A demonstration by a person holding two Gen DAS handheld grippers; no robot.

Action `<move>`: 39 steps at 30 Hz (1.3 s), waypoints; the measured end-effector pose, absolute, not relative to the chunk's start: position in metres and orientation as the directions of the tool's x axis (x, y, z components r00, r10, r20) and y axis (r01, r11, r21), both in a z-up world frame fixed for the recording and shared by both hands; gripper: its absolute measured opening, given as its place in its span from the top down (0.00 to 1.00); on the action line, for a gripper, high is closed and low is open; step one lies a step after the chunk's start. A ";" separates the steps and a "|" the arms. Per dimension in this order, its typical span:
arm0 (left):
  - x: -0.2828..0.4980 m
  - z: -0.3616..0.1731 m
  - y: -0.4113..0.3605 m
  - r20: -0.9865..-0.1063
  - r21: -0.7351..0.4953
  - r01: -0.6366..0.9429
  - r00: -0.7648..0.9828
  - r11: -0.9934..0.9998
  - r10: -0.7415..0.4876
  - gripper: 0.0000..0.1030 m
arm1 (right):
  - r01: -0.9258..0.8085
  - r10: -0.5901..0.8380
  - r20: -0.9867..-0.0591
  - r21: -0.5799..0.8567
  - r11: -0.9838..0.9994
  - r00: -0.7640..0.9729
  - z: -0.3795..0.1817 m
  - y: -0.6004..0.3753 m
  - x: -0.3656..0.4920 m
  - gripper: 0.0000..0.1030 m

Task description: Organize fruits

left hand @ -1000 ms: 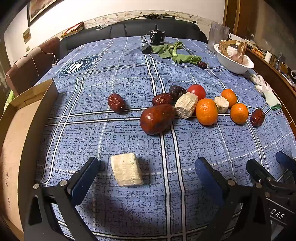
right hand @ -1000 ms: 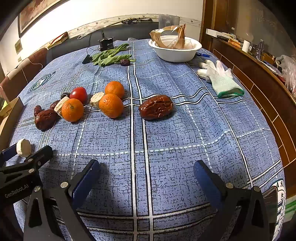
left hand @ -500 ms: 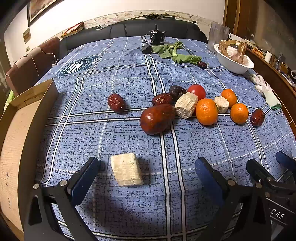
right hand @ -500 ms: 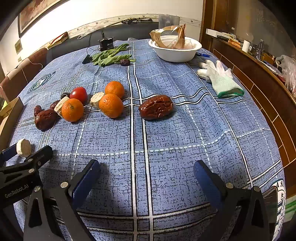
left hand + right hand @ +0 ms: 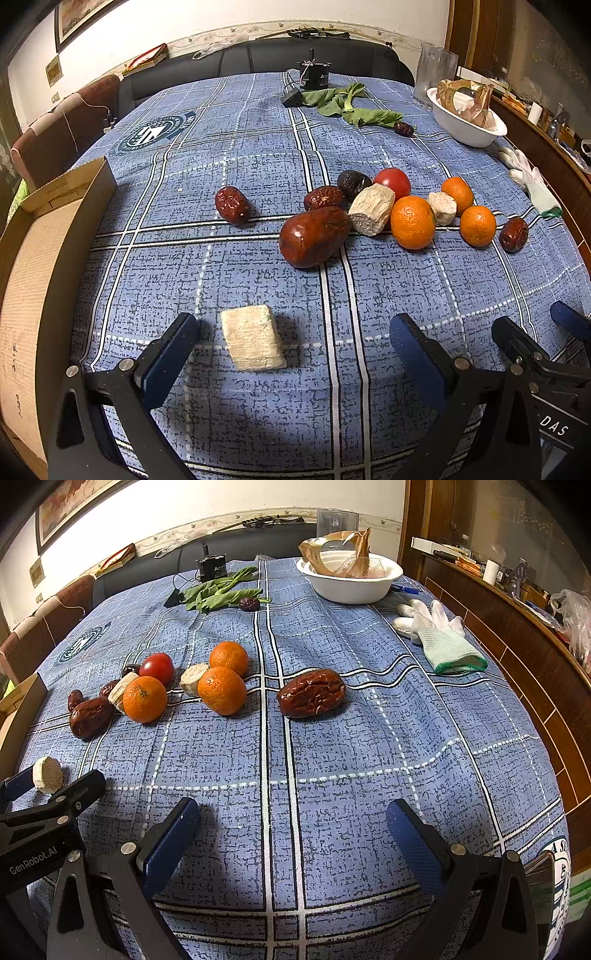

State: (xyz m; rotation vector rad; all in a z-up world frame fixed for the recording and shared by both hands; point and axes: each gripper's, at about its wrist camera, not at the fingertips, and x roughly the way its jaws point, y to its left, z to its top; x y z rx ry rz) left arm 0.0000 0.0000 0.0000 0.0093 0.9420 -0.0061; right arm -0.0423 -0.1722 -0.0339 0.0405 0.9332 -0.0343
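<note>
My left gripper (image 5: 295, 343) is open just above the blue cloth, with a pale yam chunk (image 5: 253, 341) lying between its fingers, nearer the left one. Beyond it lie a big red date (image 5: 314, 236), smaller dates (image 5: 232, 205), another yam piece (image 5: 371, 214), a tomato (image 5: 392, 181) and three oranges (image 5: 413, 221). My right gripper (image 5: 291, 834) is open and empty over bare cloth. A wrinkled date (image 5: 312, 698) lies ahead of it, with oranges (image 5: 221, 690) and the tomato (image 5: 157, 668) to the left.
A cardboard box (image 5: 40, 280) stands at the table's left edge. A white bowl (image 5: 349, 578) with packets, green leaves (image 5: 221, 590), a black device (image 5: 212, 566) and white gloves (image 5: 439, 638) lie at the far side and right. A wooden ledge runs along the right.
</note>
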 end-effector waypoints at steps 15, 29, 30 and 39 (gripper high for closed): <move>0.000 0.000 0.000 -0.809 0.005 0.009 0.588 1.000 -0.001 0.00 | 0.047 -0.012 -0.804 0.020 0.999 0.595 -0.034 -0.172 -0.042 0.00; 0.000 0.000 0.000 -0.811 0.007 0.015 0.585 1.000 -0.003 0.00 | 0.047 -0.012 -0.804 0.020 0.999 0.595 -0.034 -0.172 -0.042 0.00; 0.001 0.000 0.000 -0.813 0.008 0.016 0.582 1.000 -0.003 0.00 | 0.047 -0.012 -0.804 0.020 0.999 0.595 -0.034 -0.172 -0.042 0.00; 0.007 -0.001 -0.001 -0.830 0.004 0.036 0.558 0.999 -0.017 0.00 | 0.047 -0.012 -0.804 0.020 0.999 0.595 -0.034 -0.172 -0.042 0.00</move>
